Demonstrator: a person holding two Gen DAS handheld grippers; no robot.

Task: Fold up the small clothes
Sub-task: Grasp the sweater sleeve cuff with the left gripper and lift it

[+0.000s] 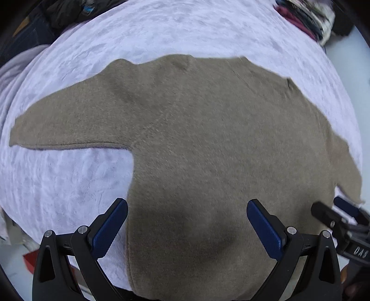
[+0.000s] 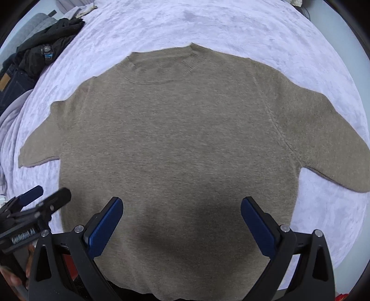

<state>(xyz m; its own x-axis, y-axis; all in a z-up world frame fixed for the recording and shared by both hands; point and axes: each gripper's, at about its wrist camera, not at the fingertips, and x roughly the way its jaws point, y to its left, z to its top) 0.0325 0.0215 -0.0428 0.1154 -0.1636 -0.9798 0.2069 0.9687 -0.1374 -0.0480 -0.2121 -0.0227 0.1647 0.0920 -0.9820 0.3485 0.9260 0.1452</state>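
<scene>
A tan knit sweater (image 2: 180,139) lies flat on a lavender fleece blanket (image 2: 208,25), ribbed collar (image 2: 192,58) at the far side, both sleeves spread outward. In the left wrist view the sweater (image 1: 208,143) fills the middle, its left sleeve (image 1: 60,122) stretching left. My left gripper (image 1: 187,206) hovers open over the sweater's lower left edge, nothing between its blue pads. My right gripper (image 2: 181,205) hangs open above the lower body of the sweater. Each gripper shows in the other's view: the right gripper (image 1: 333,208) at the right edge, the left gripper (image 2: 46,194) at the lower left.
A pile of dark clothes (image 2: 46,48) lies at the blanket's far left, with jeans (image 2: 11,81) beside it. More mixed garments (image 1: 305,16) sit at the far right corner in the left wrist view. A red object (image 1: 30,259) lies below the blanket's near left edge.
</scene>
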